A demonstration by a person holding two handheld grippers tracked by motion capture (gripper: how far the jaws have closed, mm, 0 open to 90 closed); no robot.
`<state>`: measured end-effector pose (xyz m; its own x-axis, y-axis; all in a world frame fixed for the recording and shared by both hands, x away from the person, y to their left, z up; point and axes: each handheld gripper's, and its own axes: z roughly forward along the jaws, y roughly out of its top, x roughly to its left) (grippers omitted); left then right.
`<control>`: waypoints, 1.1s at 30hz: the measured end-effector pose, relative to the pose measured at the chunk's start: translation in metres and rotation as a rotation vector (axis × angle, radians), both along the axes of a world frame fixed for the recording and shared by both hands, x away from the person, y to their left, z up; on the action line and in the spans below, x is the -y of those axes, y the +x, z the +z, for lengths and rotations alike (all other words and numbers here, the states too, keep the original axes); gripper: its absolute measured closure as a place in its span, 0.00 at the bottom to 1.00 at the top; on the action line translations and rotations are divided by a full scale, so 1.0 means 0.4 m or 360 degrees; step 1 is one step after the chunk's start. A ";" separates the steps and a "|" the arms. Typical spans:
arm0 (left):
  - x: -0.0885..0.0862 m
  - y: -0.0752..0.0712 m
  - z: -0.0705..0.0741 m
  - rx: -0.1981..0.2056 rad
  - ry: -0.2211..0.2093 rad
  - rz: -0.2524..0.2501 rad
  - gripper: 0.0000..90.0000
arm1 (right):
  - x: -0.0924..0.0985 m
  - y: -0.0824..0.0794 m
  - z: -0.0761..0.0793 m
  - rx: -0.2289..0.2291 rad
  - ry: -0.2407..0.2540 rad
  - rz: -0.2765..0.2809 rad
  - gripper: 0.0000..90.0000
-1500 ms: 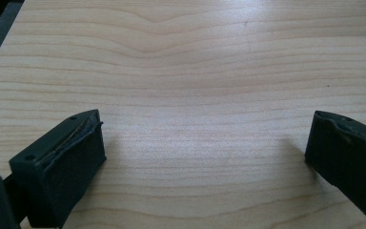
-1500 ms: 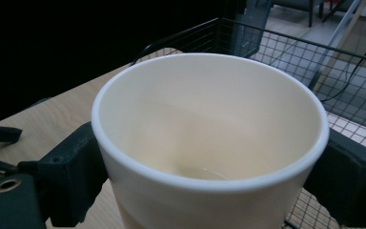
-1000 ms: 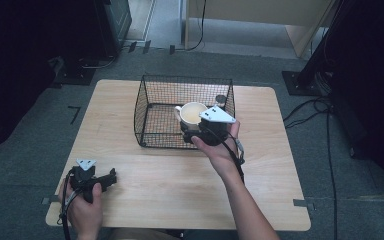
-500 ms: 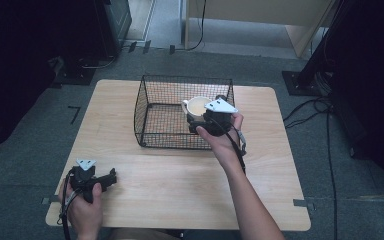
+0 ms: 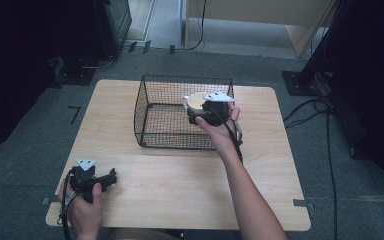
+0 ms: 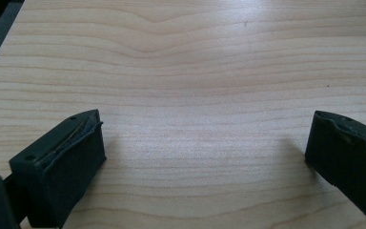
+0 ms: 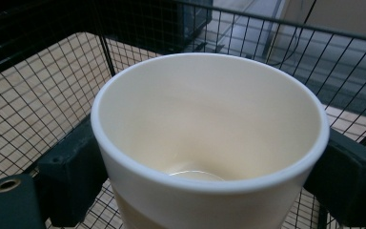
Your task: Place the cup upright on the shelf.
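Note:
A cream mug sits upright between the jaws of my right gripper, which is shut on its sides. In the high view the mug and the right gripper hang over the right part of a black wire basket, above its floor. The mug is empty inside. My left gripper rests near the table's front left corner, held by a hand. Its jaws stand wide apart in the left gripper view, with only bare wood between them.
The light wooden table has free room in front of the basket and to its left. Dark stands and cables lie on the grey floor around the table. A light cabinet stands at the back.
My right gripper has carried the mug farther back and over the basket's right side. The left gripper has stayed where it was.

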<state>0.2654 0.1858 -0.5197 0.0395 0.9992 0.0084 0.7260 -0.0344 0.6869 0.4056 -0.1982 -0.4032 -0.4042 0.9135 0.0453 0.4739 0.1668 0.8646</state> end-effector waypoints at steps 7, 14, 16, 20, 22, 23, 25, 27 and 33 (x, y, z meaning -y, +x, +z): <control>0.000 0.000 0.000 0.0000 0.0000 0.0000 0.00 | -0.008 0.032 -0.030 -0.0132 -0.0013 0.0034 0.11; 0.000 0.000 0.000 0.0000 0.0000 0.0000 0.00 | -0.010 0.049 -0.049 -0.0297 -0.0017 -0.0022 0.11; 0.000 0.000 0.000 0.0000 0.0000 0.0000 0.00 | -0.010 0.052 -0.054 -0.0313 -0.0033 -0.0040 0.11; 0.000 0.000 0.000 0.0000 0.0000 0.0001 0.00 | -0.016 0.055 -0.060 -0.0359 -0.0041 -0.0043 0.11; 0.000 0.000 0.000 0.0000 0.0000 0.0000 0.00 | -0.017 0.056 -0.064 -0.0377 -0.0047 -0.0042 0.11; 0.000 0.000 0.000 0.0000 0.0000 0.0000 0.00 | -0.018 0.058 -0.069 -0.0396 -0.0053 -0.0039 0.11; 0.000 0.000 0.000 0.0000 0.0000 0.0000 0.00 | -0.019 0.061 -0.080 -0.0426 -0.0074 -0.0038 0.11; 0.000 0.000 0.000 0.0000 0.0000 0.0000 0.00 | -0.018 0.063 -0.085 -0.0442 -0.0087 -0.0036 0.11; 0.000 0.000 0.000 0.0000 0.0000 0.0000 0.00 | -0.017 0.065 -0.087 -0.0511 -0.0106 -0.0027 0.11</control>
<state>0.2653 0.1858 -0.5197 0.0394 0.9992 0.0084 0.7259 -0.0344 0.6869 0.4316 -0.1914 -0.4378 -0.3635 0.9253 0.1080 0.7236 0.2074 0.6583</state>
